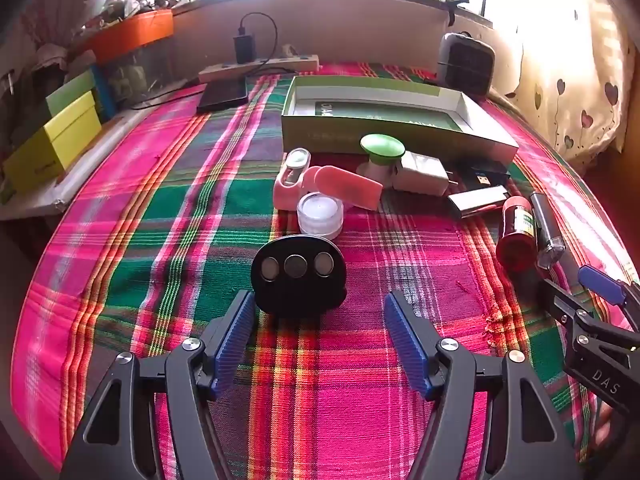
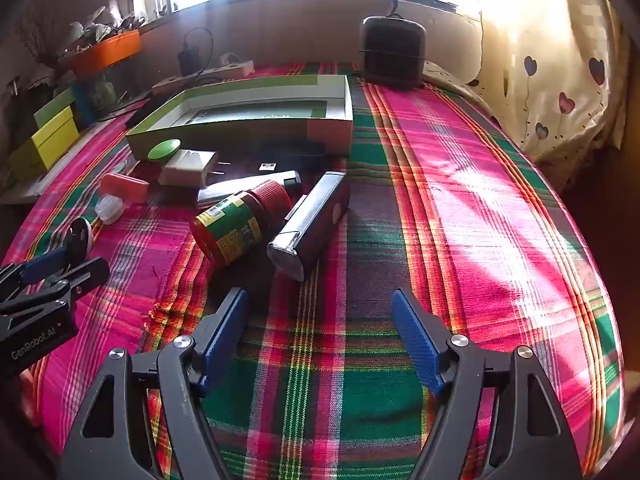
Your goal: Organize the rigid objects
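Note:
My left gripper (image 1: 320,308) is open above the plaid cloth, with a black oval disc (image 1: 298,276) bearing three round cells just ahead of its left finger, untouched. Behind the disc lie a clear round jar (image 1: 320,215), a pink holder (image 1: 316,186), a green-topped piece (image 1: 382,148) and a white charger (image 1: 422,172). My right gripper (image 2: 320,308) is open too, empty, just short of a red bottle (image 2: 236,228) on its side and a dark silvery case (image 2: 312,224). An open green box (image 2: 256,116) (image 1: 396,116) sits behind the pile.
A black speaker (image 2: 392,50) stands at the back. A power strip (image 1: 260,66) and dark phone (image 1: 224,94) lie at the back left. Yellow and green boxes (image 1: 56,140) line the left edge. A heart-print curtain (image 2: 552,80) hangs on the right.

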The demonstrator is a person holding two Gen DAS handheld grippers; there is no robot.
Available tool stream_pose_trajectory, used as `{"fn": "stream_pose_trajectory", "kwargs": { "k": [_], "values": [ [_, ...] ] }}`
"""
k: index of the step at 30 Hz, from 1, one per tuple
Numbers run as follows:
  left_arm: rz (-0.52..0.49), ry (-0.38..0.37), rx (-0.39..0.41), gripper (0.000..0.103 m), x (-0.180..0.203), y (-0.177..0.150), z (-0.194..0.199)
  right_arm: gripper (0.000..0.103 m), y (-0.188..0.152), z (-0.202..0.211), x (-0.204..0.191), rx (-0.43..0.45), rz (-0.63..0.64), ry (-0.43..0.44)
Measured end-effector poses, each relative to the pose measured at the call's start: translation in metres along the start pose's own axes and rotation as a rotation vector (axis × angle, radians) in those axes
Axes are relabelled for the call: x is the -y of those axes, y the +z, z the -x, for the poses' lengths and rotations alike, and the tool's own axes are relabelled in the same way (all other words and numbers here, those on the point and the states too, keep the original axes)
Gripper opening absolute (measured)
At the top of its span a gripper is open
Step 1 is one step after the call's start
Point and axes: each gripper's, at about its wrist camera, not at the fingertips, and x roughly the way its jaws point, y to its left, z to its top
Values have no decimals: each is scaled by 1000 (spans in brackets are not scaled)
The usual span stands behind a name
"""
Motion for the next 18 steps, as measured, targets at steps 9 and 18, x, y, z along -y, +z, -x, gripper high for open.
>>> {"fn": "stream_pose_trajectory", "kwargs": {
  "k": [9,18],
  "values": [
    [24,18,0,68,0,0,-4,74,0,0,-1,0,14,3],
    [20,18,-8,69,1,2,-5,74,-1,0,0,4,5,2]
  ]
}}
